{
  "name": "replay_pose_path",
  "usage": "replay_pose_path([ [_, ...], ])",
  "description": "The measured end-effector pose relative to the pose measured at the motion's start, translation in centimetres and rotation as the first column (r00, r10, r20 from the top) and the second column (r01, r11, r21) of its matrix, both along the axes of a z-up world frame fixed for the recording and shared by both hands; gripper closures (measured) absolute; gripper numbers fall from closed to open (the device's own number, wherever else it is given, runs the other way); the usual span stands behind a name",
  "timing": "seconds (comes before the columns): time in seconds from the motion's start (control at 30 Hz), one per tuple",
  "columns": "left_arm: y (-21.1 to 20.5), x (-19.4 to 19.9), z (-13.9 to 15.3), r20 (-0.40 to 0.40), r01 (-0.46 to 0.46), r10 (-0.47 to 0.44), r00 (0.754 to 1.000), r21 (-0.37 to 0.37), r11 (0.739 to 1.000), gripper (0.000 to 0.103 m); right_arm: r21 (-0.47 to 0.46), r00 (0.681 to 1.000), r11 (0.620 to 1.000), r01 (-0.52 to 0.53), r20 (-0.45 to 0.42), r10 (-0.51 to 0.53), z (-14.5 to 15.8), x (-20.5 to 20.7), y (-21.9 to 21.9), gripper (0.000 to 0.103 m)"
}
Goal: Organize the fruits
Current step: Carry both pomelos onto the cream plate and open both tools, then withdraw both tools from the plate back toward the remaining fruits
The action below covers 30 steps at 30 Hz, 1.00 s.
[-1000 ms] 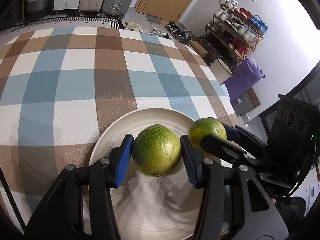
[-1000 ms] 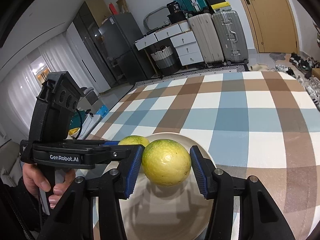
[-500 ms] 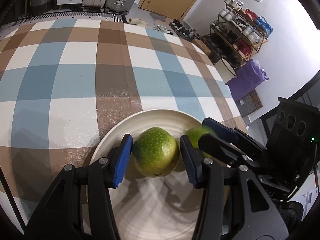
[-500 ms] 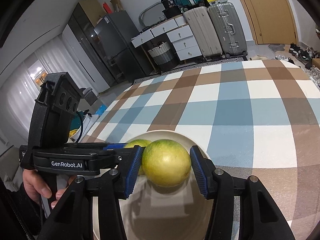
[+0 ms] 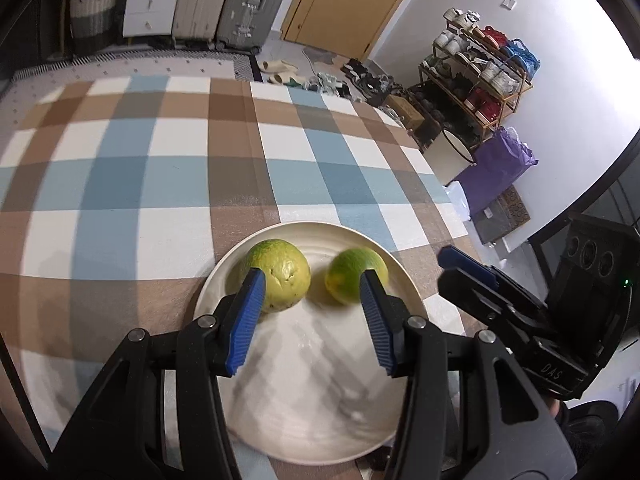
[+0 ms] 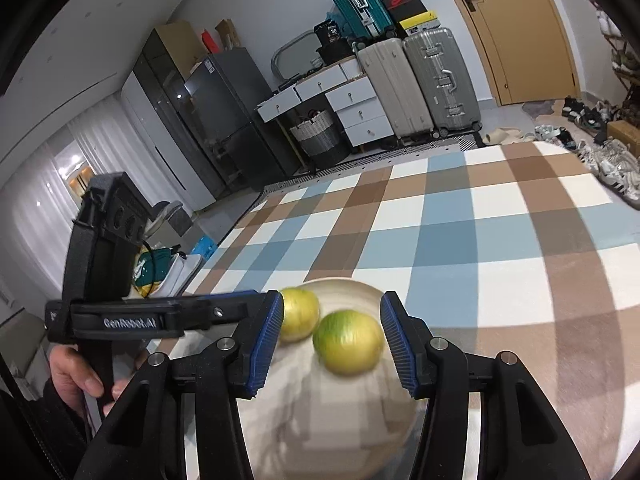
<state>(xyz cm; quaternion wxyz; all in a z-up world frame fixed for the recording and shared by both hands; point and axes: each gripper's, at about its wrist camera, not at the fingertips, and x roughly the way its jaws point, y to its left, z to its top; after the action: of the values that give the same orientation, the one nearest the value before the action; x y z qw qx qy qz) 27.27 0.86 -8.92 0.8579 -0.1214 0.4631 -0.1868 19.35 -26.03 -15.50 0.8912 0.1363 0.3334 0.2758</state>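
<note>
Two round yellow-green fruits lie side by side on a cream plate (image 5: pixel 320 400). In the left wrist view the paler fruit (image 5: pixel 280 274) is on the left and the greener one (image 5: pixel 352 276) on the right. My left gripper (image 5: pixel 312 280) hangs open just short of them, with nothing between its blue pads. My right gripper (image 6: pixel 332 300) is open too, with the green fruit (image 6: pixel 346 340) lying below and between its tips, untouched, and the pale fruit (image 6: pixel 300 314) behind it. Each gripper shows in the other's view: the right one (image 5: pixel 460 268), the left one (image 6: pixel 240 304).
The plate (image 6: pixel 332 420) sits near the front edge of a table under a blue, brown and white checked cloth (image 5: pixel 180 168). A hand (image 6: pixel 76 376) holds the left gripper's handle. Suitcases (image 6: pixel 420 80), drawers and a shoe rack (image 5: pixel 480 76) stand beyond the table.
Each fruit sat between a gripper's pads before. Both grippers have since pulled back and upward, leaving the two fruits lying on the plate.
</note>
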Motion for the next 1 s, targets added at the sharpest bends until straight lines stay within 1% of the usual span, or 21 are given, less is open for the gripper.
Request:
replay_pose_path([
  [0.2,0.3,-4.0,2.5,0.067,-0.019,0.015,0.998,0.053,0.998,0.058,0.003,0.999,1.0,0.025,0.035,-0.025,1.6,-3.2,-0.9,0.051],
  [0.4,0.5,-8.3,4.6,0.133,-0.056,0.038,0.99,0.134,0.989,0.058,-0.021,0.996,0.999,0.025,0.086,-0.024,3.6,-6.6,-0.9,0.051],
  [0.43,0.6,-9.1,5.0,0.144,-0.066,0.045,0.989,0.143,0.988,0.058,-0.023,0.995,0.999,0.024,0.095,-0.022,3.9,-7.1,-0.9,0.05],
  [0.5,0.7,-10.3,5.6,0.16,-0.075,0.051,0.986,0.152,0.985,0.057,-0.024,0.992,0.999,0.027,0.12,-0.024,4.5,-8.2,-0.8,0.041],
  [0.53,0.9,-11.1,6.0,0.171,-0.082,0.055,0.984,0.155,0.984,0.055,-0.022,0.99,0.999,0.028,0.136,-0.024,4.7,-8.9,-0.8,0.033],
  [0.57,1.0,-11.6,6.2,0.179,-0.086,0.058,0.982,0.157,0.984,0.052,-0.018,0.989,1.0,0.025,0.146,-0.022,5.0,-9.4,-0.8,0.03],
  [0.63,1.2,-12.9,6.8,0.2,-0.105,0.071,0.977,0.165,0.981,0.046,-0.015,0.987,1.0,0.02,0.16,-0.018,5.3,-10.2,-0.6,0.028],
  [0.67,1.4,-13.6,7.1,0.218,-0.124,0.084,0.972,0.178,0.976,0.041,-0.016,0.986,1.0,0.018,0.163,-0.015,5.5,-10.7,-0.4,0.026],
  [0.7,1.5,-14.2,7.4,0.233,-0.142,0.096,0.968,0.19,0.971,0.038,-0.016,0.986,1.0,0.017,0.168,-0.014,5.6,-11.1,-0.3,0.024],
  [0.77,1.9,-15.6,7.9,0.258,-0.171,0.117,0.959,0.197,0.965,0.031,-0.012,0.983,1.0,0.013,0.183,-0.011,6.0,-12.0,-0.1,0.019],
  [0.83,2.4,-16.8,8.3,0.275,-0.197,0.139,0.951,0.196,0.961,0.029,-0.009,0.98,1.0,0.013,0.199,-0.011,6.4,-12.9,0.0,0.017],
  [0.93,2.9,-18.1,8.7,0.281,-0.211,0.154,0.947,0.186,0.96,0.023,-0.003,0.976,1.0,0.002,0.216,-0.002,6.9,-14.0,0.2,0.011],
  [1.0,3.3,-19.1,9.0,0.286,-0.216,0.158,0.945,0.181,0.96,0.023,-0.001,0.974,1.0,-0.003,0.227,0.004,7.2,-14.9,0.3,0.011],
])
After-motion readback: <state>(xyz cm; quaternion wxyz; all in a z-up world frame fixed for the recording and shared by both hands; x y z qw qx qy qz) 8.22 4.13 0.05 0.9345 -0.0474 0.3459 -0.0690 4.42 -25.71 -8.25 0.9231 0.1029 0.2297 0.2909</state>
